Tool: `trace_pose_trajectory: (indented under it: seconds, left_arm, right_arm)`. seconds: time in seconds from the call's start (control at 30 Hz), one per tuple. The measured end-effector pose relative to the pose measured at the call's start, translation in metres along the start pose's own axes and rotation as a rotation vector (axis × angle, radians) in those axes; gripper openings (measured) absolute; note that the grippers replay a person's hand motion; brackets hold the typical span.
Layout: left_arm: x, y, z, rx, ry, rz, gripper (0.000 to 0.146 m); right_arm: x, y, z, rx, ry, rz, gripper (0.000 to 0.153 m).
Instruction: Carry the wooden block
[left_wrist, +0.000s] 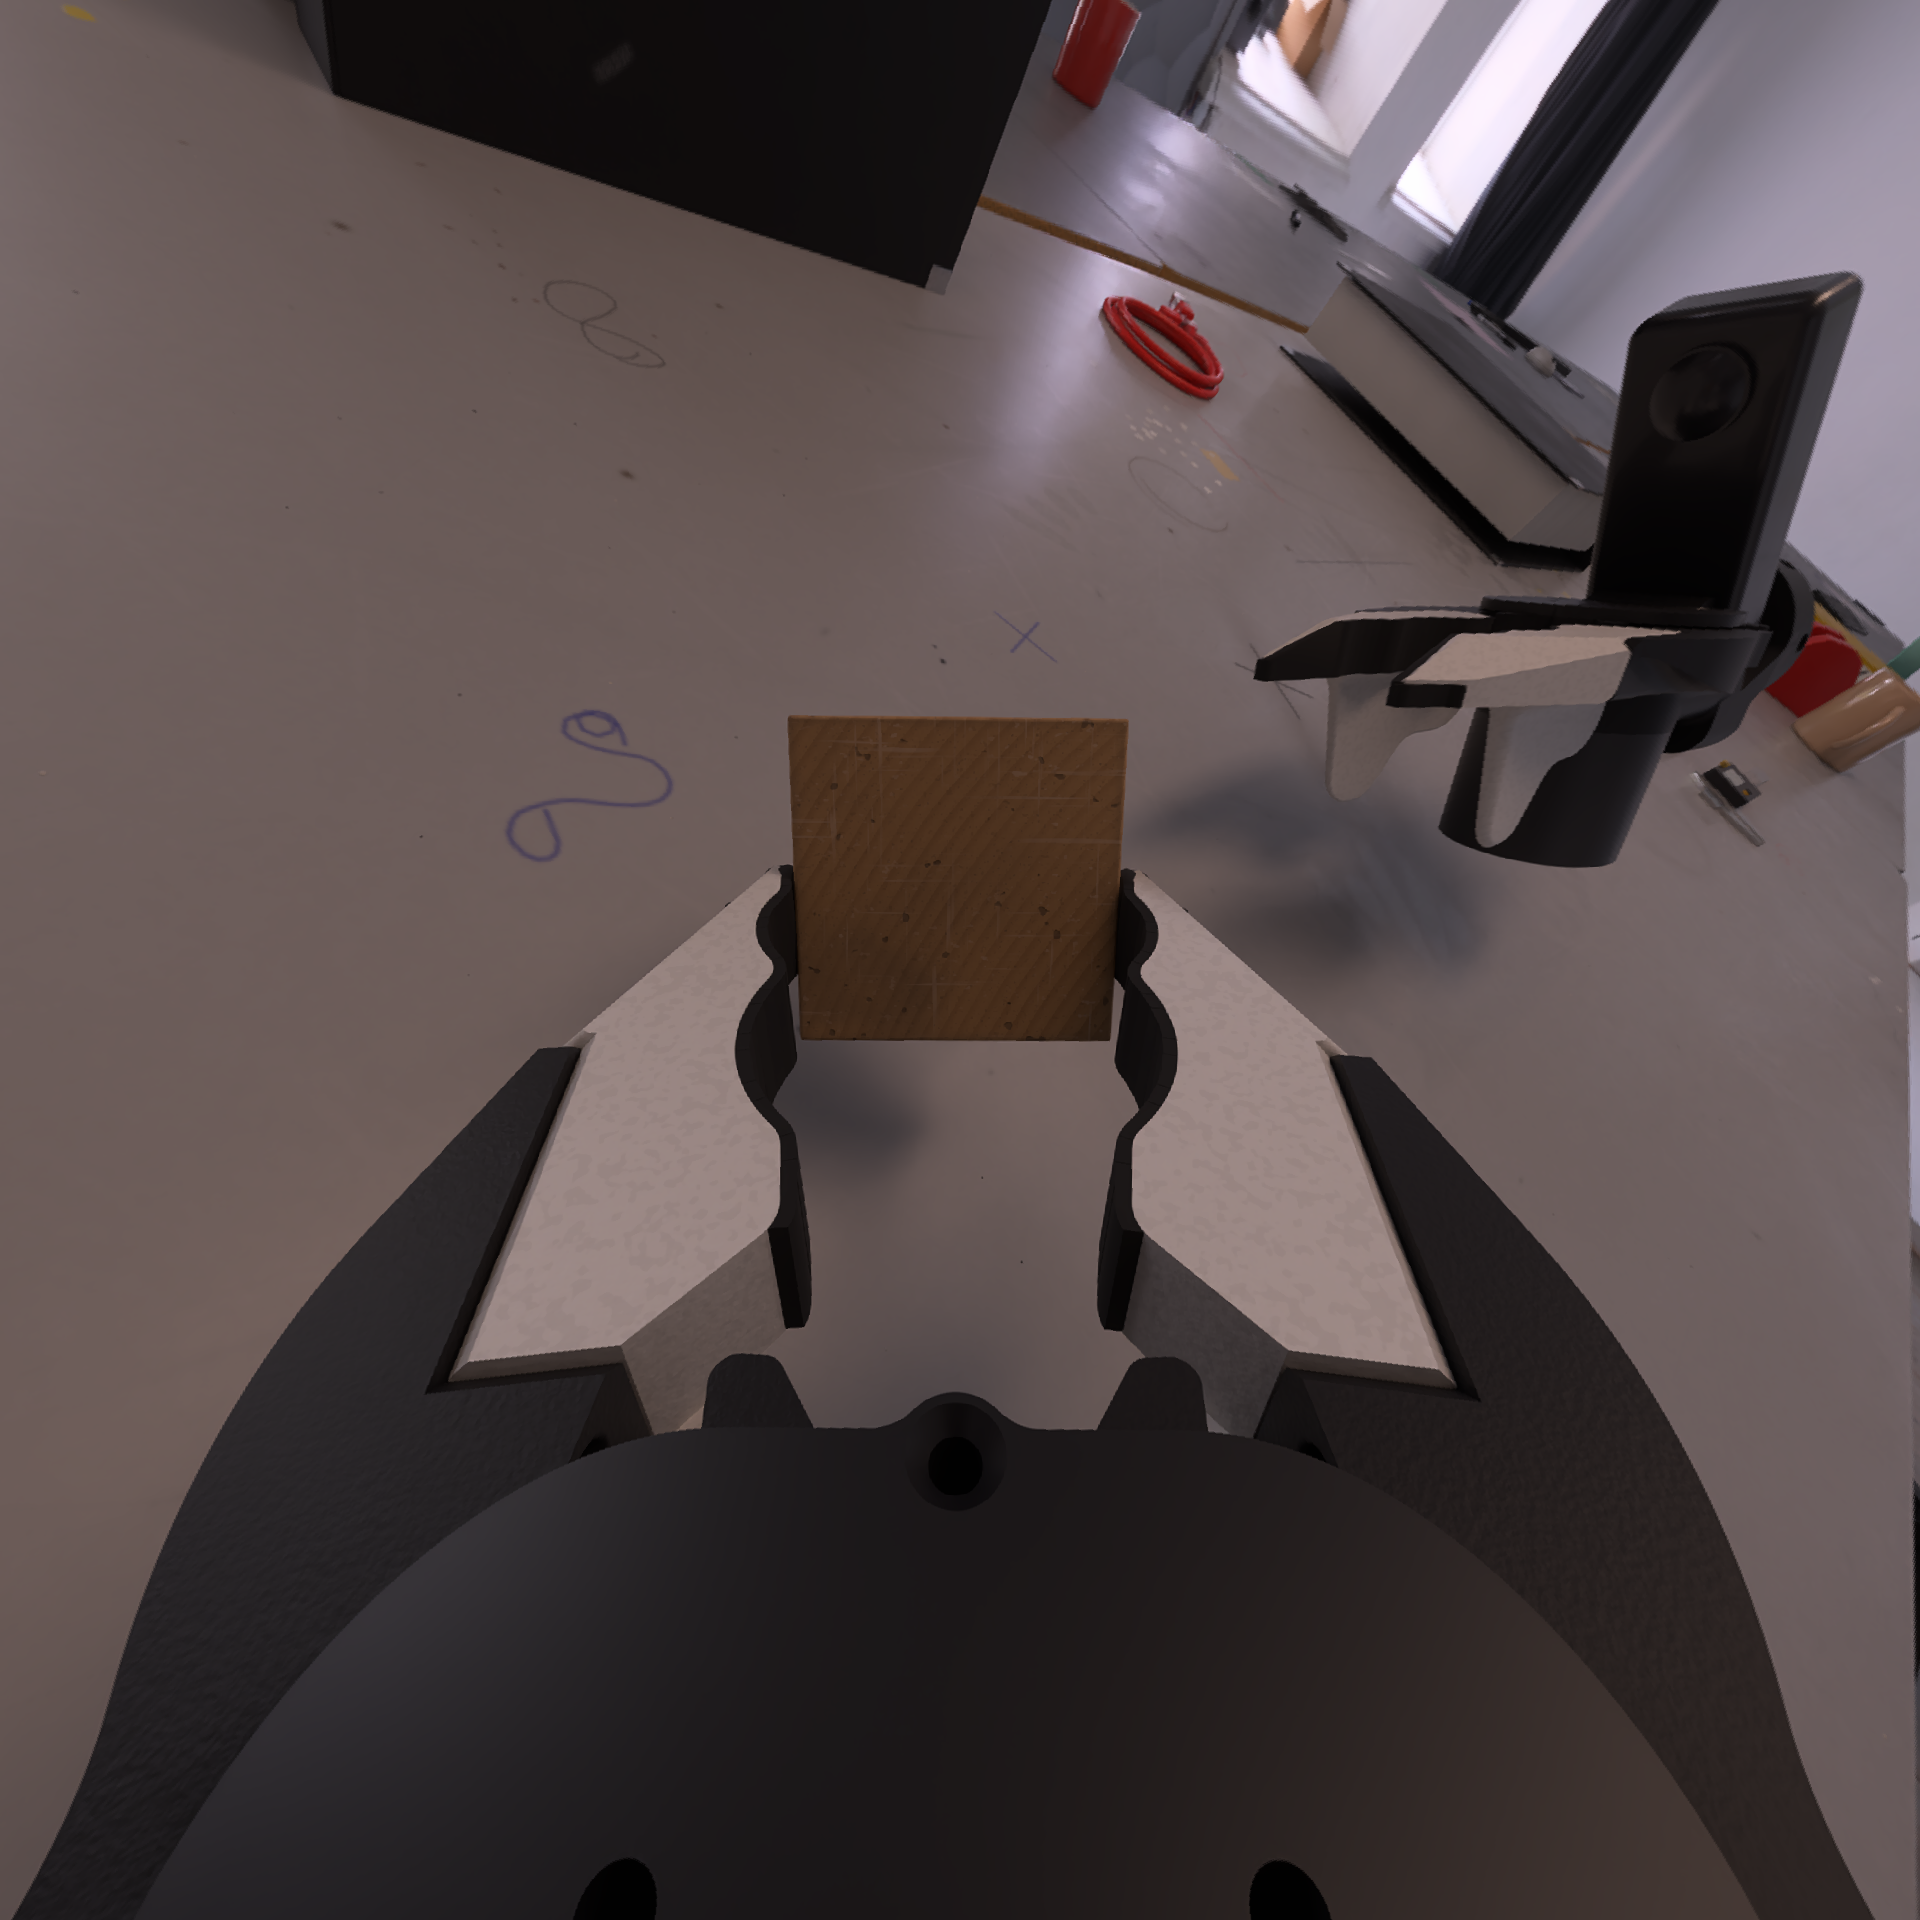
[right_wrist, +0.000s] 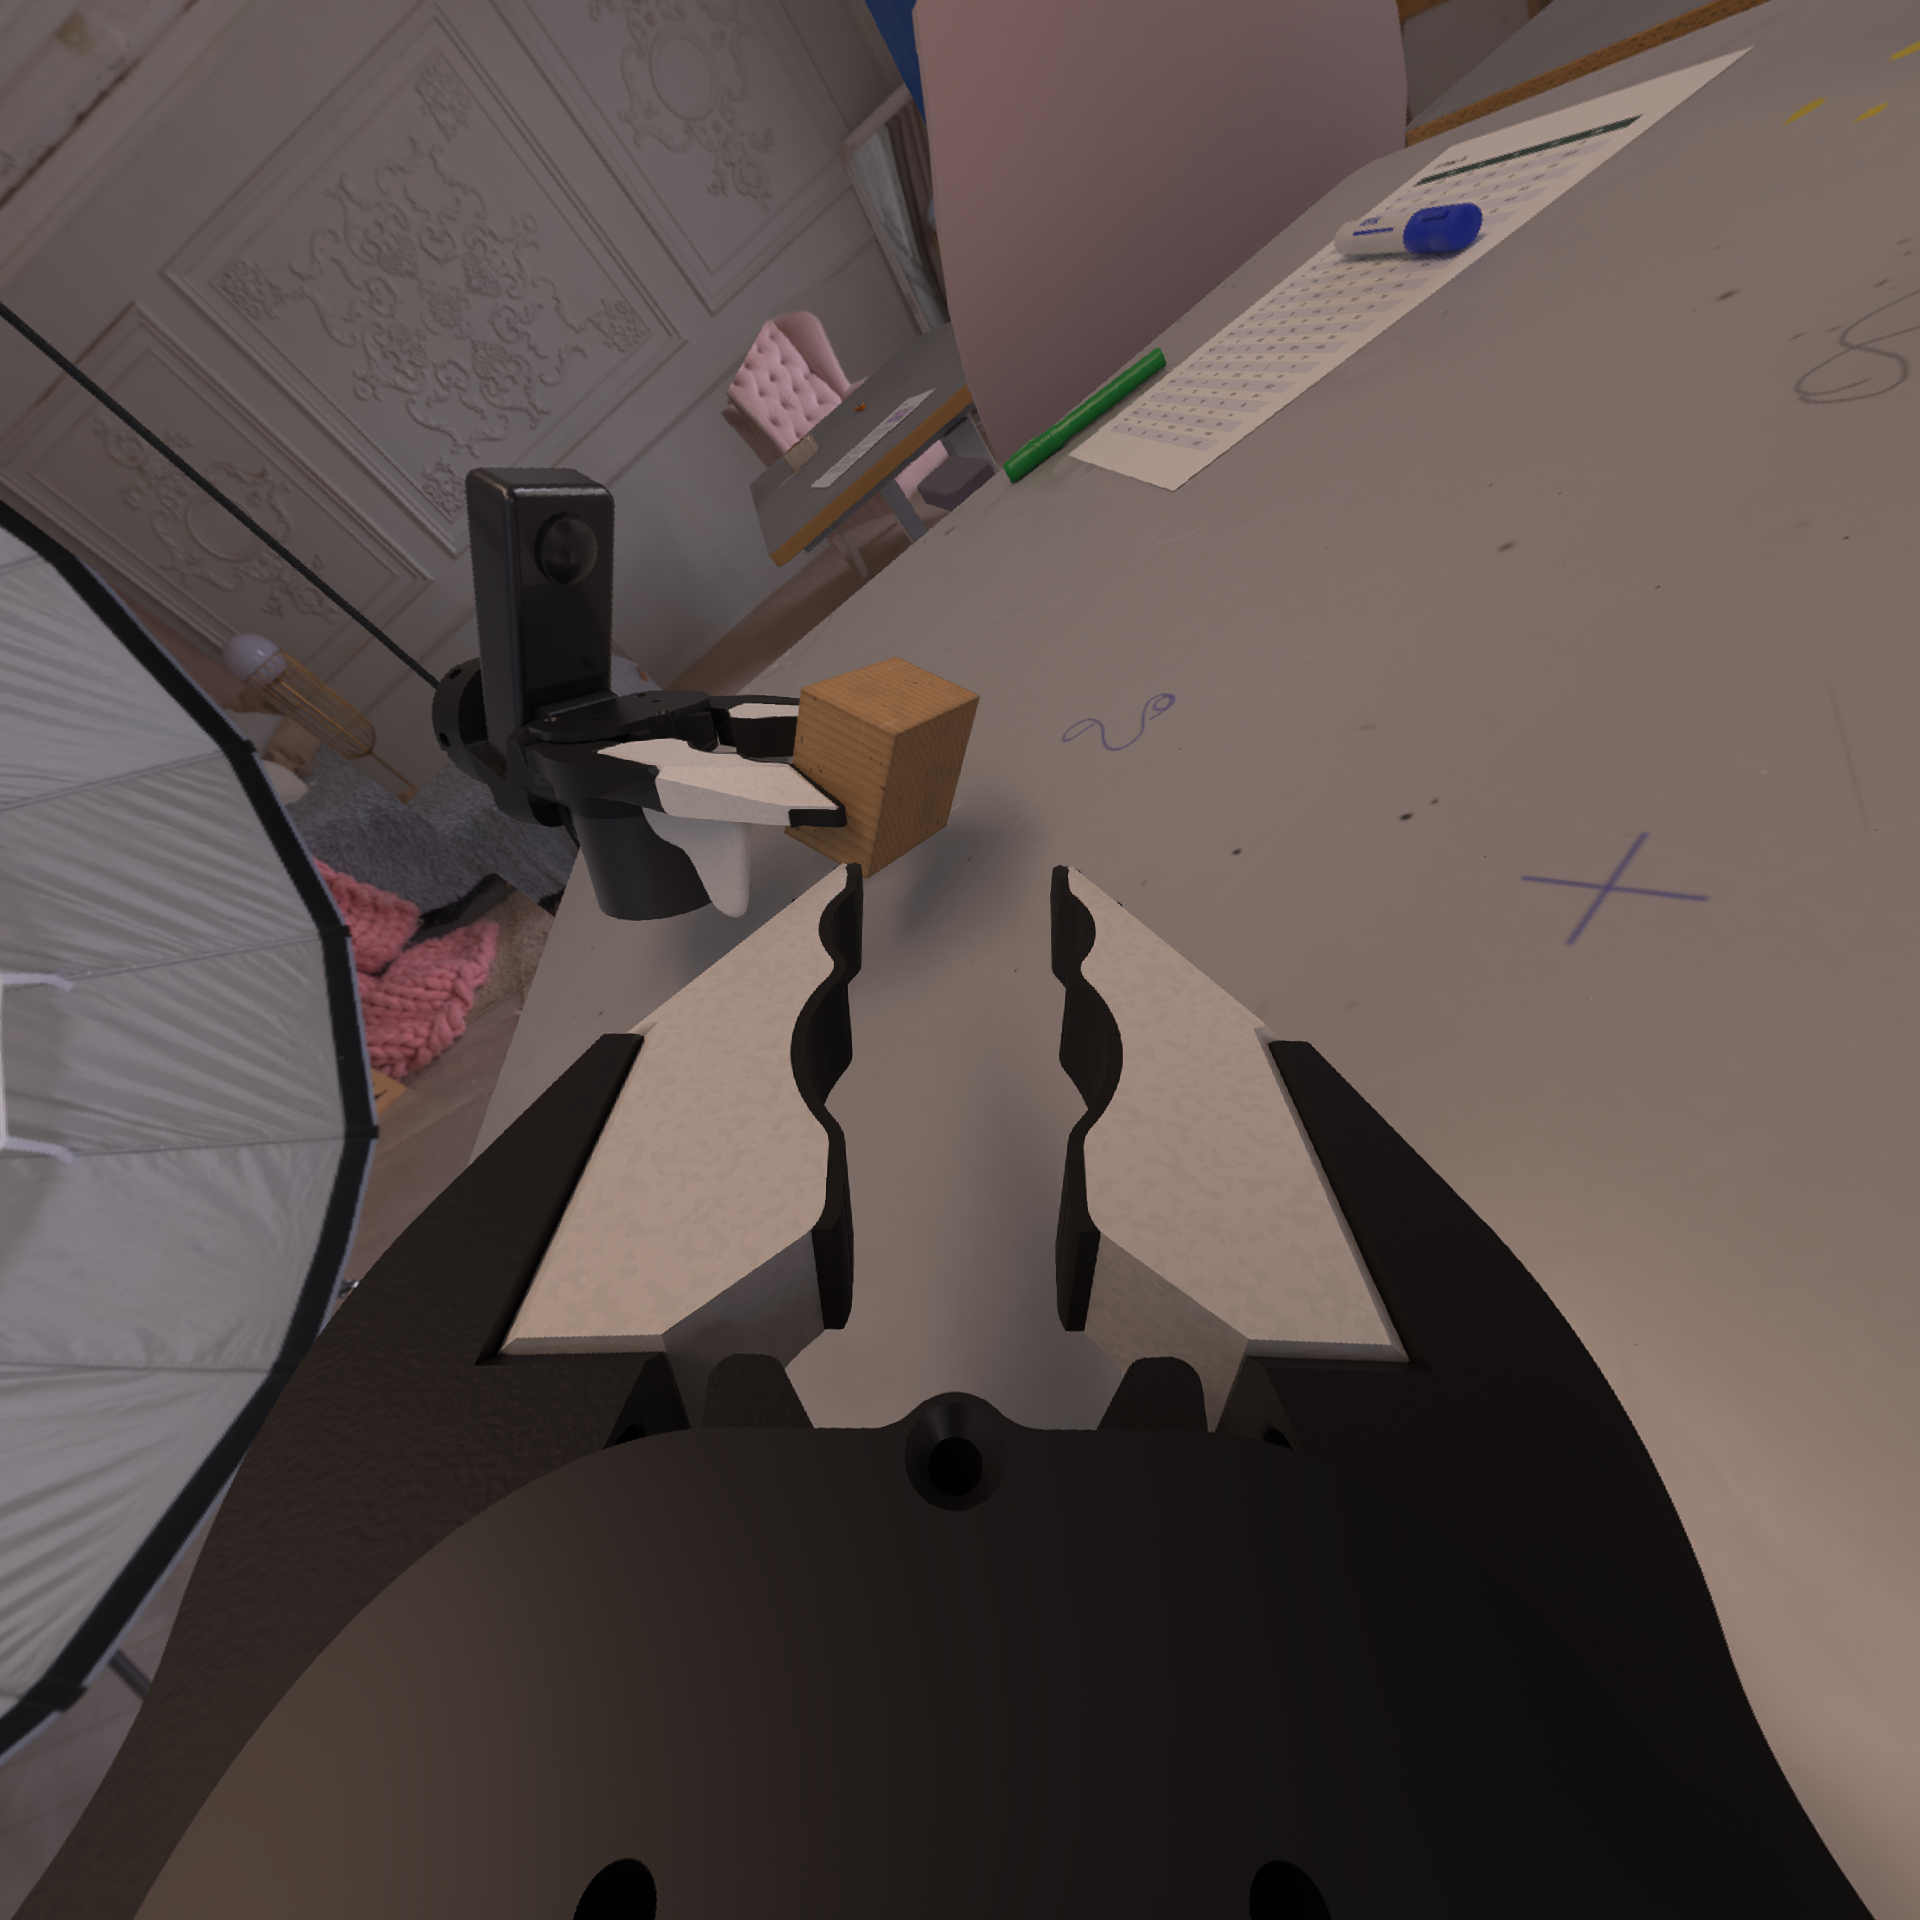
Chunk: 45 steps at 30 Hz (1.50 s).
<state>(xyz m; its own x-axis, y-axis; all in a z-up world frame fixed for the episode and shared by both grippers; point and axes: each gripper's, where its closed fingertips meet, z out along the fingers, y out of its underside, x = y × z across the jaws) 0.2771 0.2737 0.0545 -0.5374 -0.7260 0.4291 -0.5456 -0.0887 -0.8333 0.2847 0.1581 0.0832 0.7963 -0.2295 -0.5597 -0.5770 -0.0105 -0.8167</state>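
Wooden block (left_wrist: 954, 878): clamped between the fingertips of the left gripper (left_wrist: 954, 883) and, from the right wrist view, lifted clear of the grey surface (left_wrist: 312, 623), with its shadow lying below it.

Left jaws: closed on the block, one black pad against each side face; only the near part of the block sits between the tips, the rest juts forward past them.

Right gripper (right_wrist: 954, 883): hovers empty, jaws parted with nothing between them.

Key relation: the block lies straight ahead of the left jaws, already in hand; from the right gripper it is ahead and a little to its left, just beyond its left fingertip. The left is plainly the nearer.

Long axis: none that I can make out; it looks close to a cube.

Judgement: the carry hangs on a shallow fingertip hold, so a jolt might let the block pivot or slide out.

Containers: none on the surface; a sheet of paper (right_wrist: 1351, 301), a blue-capped marker (right_wrist: 1408, 231) and a green stick (right_wrist: 1086, 414) lie well apart.
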Motion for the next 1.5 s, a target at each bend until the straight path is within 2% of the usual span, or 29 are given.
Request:
trace_pose_trajectory:
  seconds: [0.33,0.63,0.83,0.97,1.1,1.23,1.37,1.5]
  left_arm:
    - [-0.002,0.002,0.002,-0.018,-0.005,-0.012,0.061]
    - [-0.002,0.001,0.001,-0.015,0.016,-0.036,0.061]
    - [-0.001,0.005,0.005,-0.047,-0.011,0.000,0.061]
    - [0.007,-0.012,0.016,-0.034,-0.007,0.056,0.061]
    - [0.058,-0.076,0.055,-0.064,0.116,0.218,0.061]
    - [0.134,-0.128,0.127,-0.243,0.236,0.525,0.061]
    - [0.186,-0.125,0.212,-0.539,0.277,0.855,0.061]
    - [0.200,-0.090,0.287,-0.826,0.264,1.006,0.061]
  right_arm:
    - [-0.001,0.000,-0.003,0.008,-0.012,0.008,0.036]
    - [0.004,0.008,0.004,-0.055,0.022,0.012,0.036]
    - [0.000,0.007,0.001,-0.037,0.006,0.005,0.036]
    - [-0.008,0.011,-0.001,-0.048,-0.028,0.006,0.035]
    - [-0.019,0.020,-0.004,-0.087,-0.076,0.004,0.035]
    - [-0.031,0.033,-0.005,-0.146,-0.114,-0.017,0.035]
    - [-0.037,0.037,-0.008,-0.159,-0.141,-0.020,0.035]
    - [-0.041,0.038,-0.012,-0.162,-0.181,-0.012,0.035]
